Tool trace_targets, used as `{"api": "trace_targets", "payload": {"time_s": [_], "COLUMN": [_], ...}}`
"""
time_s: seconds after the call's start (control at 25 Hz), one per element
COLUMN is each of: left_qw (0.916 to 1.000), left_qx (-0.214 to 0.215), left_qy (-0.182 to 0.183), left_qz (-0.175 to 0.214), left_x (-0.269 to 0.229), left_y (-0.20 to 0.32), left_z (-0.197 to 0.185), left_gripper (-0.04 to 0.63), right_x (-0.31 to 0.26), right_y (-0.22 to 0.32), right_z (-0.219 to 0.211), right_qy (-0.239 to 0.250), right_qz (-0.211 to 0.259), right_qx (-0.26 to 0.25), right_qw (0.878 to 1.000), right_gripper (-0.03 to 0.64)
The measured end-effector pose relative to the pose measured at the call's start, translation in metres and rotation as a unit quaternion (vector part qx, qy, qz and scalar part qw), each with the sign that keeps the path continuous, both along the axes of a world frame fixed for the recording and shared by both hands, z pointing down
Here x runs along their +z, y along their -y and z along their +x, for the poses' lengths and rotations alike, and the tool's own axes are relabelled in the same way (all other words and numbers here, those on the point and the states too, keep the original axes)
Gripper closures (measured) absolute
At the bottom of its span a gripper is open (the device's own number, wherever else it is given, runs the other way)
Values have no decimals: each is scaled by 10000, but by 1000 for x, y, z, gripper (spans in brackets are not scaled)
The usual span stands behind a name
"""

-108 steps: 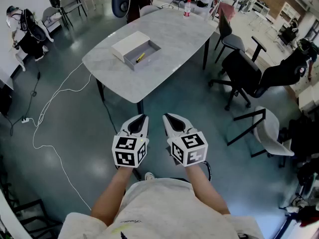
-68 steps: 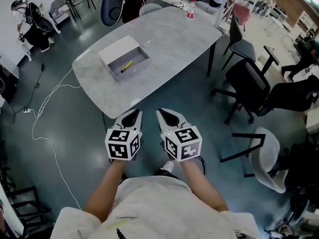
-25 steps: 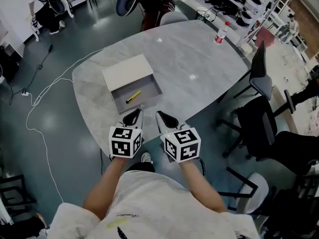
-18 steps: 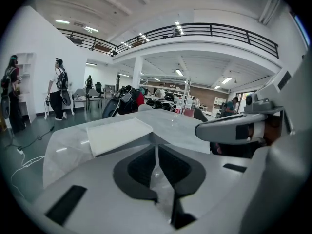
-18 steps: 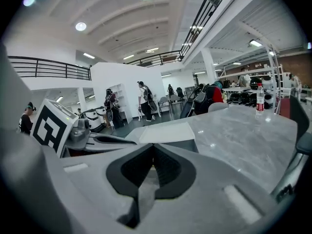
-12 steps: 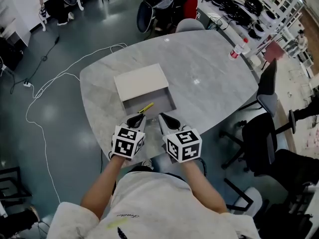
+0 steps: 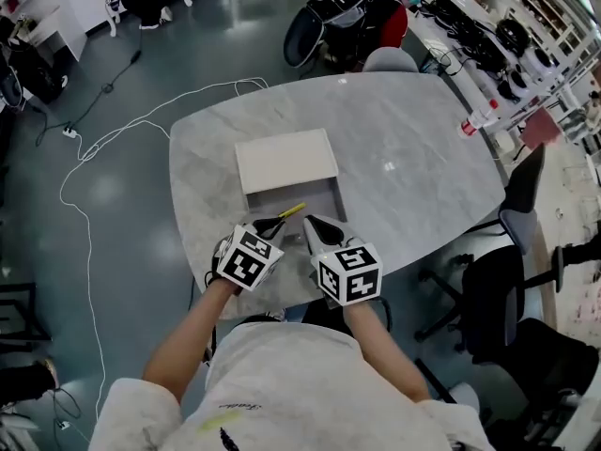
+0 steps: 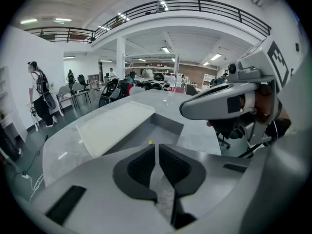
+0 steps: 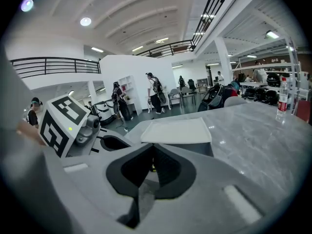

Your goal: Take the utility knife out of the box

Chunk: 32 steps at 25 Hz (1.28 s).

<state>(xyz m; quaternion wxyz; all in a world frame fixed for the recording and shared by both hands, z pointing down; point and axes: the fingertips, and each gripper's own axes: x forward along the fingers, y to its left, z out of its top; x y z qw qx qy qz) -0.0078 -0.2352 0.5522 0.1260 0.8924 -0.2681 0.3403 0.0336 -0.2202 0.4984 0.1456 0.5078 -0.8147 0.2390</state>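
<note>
A box stands on the grey marble table point(image 7: 404, 186), its white lid point(image 7: 286, 160) slid back over a grey open tray point(image 7: 319, 200). In the tray lies the yellow utility knife point(image 7: 292, 211), of which the left gripper view shows only a small yellow bit point(image 8: 150, 142) beyond the jaws. My left gripper point(image 7: 274, 223) is shut and empty, with its tip just short of the knife's near end. To its right my right gripper point(image 7: 314, 222) is also shut and empty, at the tray's near edge. The jaws meet in both gripper views point(image 8: 156, 146) point(image 9: 152, 147).
A water bottle point(image 7: 477, 120) stands at the table's far right edge. Black chairs point(image 7: 512, 271) are on the right, and bags and a chair point(image 7: 352, 17) lie beyond the table. A white cable point(image 7: 84, 205) snakes over the floor at left. People stand in the background point(image 8: 39, 99).
The person has walked up to the table. Both grippers, shut throughout, have gone from over the floor to over the table's near edge, at the open box.
</note>
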Motion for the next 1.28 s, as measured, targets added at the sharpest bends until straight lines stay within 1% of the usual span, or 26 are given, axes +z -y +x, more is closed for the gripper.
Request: {"api": "trace_targets", "payload": {"time_s": [0.12,0.32,0.68,0.88,0.96,1.04,1.12,1.28], "left_qw": [9998,9991,9936,9886,9861,9820,9775,9698], "left_qx": [52,-31,48,273,342,472,595,792], "left_qy": [199,406,1087,1410,1525,1711,1908,2180], "left_qz": [-5,-91,-299,-456,-561,-642,-678,-757], "left_x": [7,18,43,55,60,67,74,82], "left_y": [9,21,36,38,37,34,32,31], "left_z": [7,16,26,29,29,26,23,21], "left_gripper": [568,568,567,564,547,514,511,511], "right_x": [4,8,20,25,26,27,29,29], "right_y": [11,30,49,55,55,54,52,48], "right_z": [6,19,33,38,39,38,37,40], "right_qy": [-10,53,183,250,268,286,300,304], "right_qz": [-6,-59,-194,-245,-263,-279,-298,-320], "right_qx": [-252,-631,-1321,-1507,-1577,-1634,-1666,-1694], "right_qw": [9997,9980,9909,9880,9868,9858,9851,9846], "right_gripper": [612,612,612,612,612,612,612,612]}}
